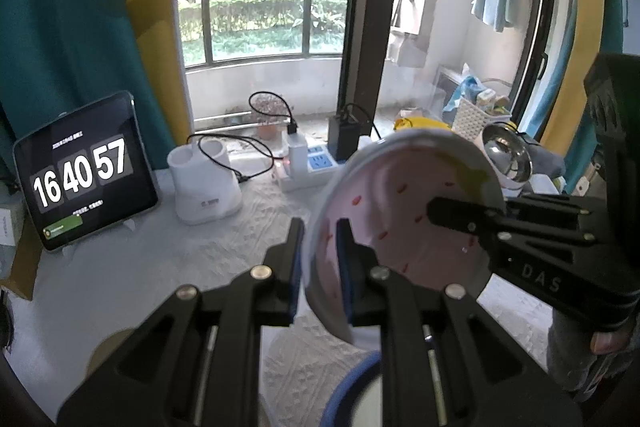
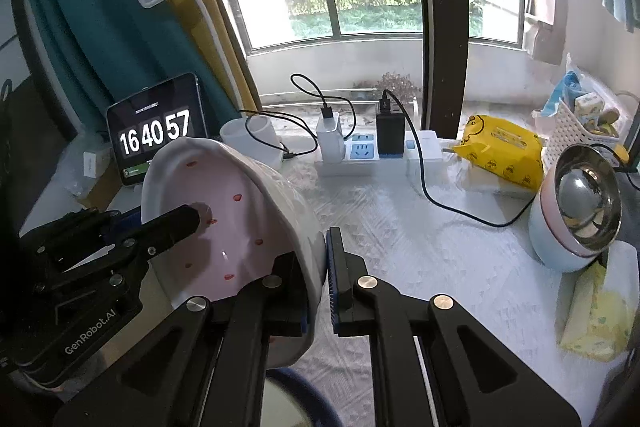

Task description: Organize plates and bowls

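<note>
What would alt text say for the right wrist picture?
Two hand-held grippers clamp opposite rims of a tilted pink bowl with red specks: the right hand-held gripper in front, the left hand-held gripper from the left. On the white table behind are a steel-lined bowl and a tablet clock.

Pink red-flecked bowl (image 1: 404, 223), white outside, tilted on edge above the table.

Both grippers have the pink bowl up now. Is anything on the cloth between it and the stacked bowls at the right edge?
One thing: a black cable trails across the cloth from the power strip toward the stacked bowls. Otherwise that stretch of table looks bare. The pink bowl is pinched at its rim by the left gripper and right gripper.
</note>
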Action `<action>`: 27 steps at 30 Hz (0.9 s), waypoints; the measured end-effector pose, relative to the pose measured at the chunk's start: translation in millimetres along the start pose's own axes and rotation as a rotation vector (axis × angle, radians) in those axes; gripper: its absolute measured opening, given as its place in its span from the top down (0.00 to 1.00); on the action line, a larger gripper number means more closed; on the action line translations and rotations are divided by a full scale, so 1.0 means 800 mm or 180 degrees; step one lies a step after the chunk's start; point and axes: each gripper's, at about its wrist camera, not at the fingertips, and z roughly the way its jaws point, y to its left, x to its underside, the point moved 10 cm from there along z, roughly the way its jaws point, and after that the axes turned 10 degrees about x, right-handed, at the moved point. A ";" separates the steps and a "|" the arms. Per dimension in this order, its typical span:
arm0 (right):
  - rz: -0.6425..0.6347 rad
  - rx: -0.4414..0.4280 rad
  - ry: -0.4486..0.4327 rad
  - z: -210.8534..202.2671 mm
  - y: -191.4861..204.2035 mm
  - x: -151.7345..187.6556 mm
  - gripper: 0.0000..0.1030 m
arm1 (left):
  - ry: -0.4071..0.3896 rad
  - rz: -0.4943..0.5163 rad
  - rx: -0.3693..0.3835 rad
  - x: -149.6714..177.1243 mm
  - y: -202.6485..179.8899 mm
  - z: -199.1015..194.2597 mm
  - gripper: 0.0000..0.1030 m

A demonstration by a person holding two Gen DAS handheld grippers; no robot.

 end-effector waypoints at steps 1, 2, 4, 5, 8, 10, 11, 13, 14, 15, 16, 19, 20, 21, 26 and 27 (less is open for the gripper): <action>-0.0001 0.0001 -0.0004 -0.002 0.001 0.001 0.92 | -0.0006 0.0001 0.0002 0.001 -0.001 -0.003 0.84; -0.0001 0.0000 -0.0008 -0.005 0.002 0.003 0.92 | -0.0011 0.0002 0.0003 0.002 -0.002 -0.007 0.84; -0.0004 0.0001 -0.0016 -0.013 0.004 0.007 0.92 | -0.0018 0.0003 0.0007 0.005 -0.004 -0.014 0.84; -0.0006 0.0002 -0.0019 -0.018 0.005 0.009 0.92 | -0.0020 0.0004 0.0008 0.007 -0.006 -0.017 0.84; -0.0007 0.0003 -0.0020 -0.024 0.007 0.013 0.92 | -0.0028 0.0003 0.0019 0.012 -0.010 -0.026 0.84; 0.0005 0.0001 -0.0012 -0.032 0.008 0.018 0.92 | -0.0026 0.0002 0.0024 0.016 -0.013 -0.030 0.84; 0.0009 0.0001 -0.0007 -0.035 0.009 0.021 0.92 | -0.0023 0.0000 0.0029 0.018 -0.014 -0.031 0.84; 0.0013 0.0008 0.0000 -0.039 0.009 0.027 0.92 | -0.0008 -0.0019 0.0061 0.022 -0.017 -0.034 0.84; 0.0021 0.0007 0.0008 -0.042 0.009 0.031 0.92 | -0.0002 -0.0027 0.0077 0.025 -0.018 -0.036 0.84; 0.0027 0.0005 0.0017 -0.043 0.009 0.033 0.92 | 0.0000 -0.0027 0.0081 0.027 -0.020 -0.038 0.84; 0.0033 0.0002 0.0027 -0.045 0.009 0.036 0.92 | 0.0001 -0.0025 0.0086 0.028 -0.021 -0.039 0.84; 0.0042 0.0007 0.0048 -0.050 0.010 0.045 0.92 | 0.0015 -0.0019 0.0102 0.036 -0.026 -0.043 0.84; 0.0048 0.0010 0.0055 -0.051 0.010 0.047 0.92 | 0.0021 -0.0018 0.0108 0.039 -0.028 -0.044 0.84; 0.0061 0.0009 0.0066 -0.053 0.009 0.050 0.92 | 0.0028 -0.0015 0.0114 0.041 -0.030 -0.046 0.84; 0.0117 0.0006 0.0116 -0.059 0.007 0.064 0.92 | 0.0068 0.0003 0.0150 0.057 -0.040 -0.051 0.84; 0.0127 0.0007 0.0124 -0.059 0.007 0.067 0.92 | 0.0077 0.0004 0.0155 0.061 -0.041 -0.052 0.84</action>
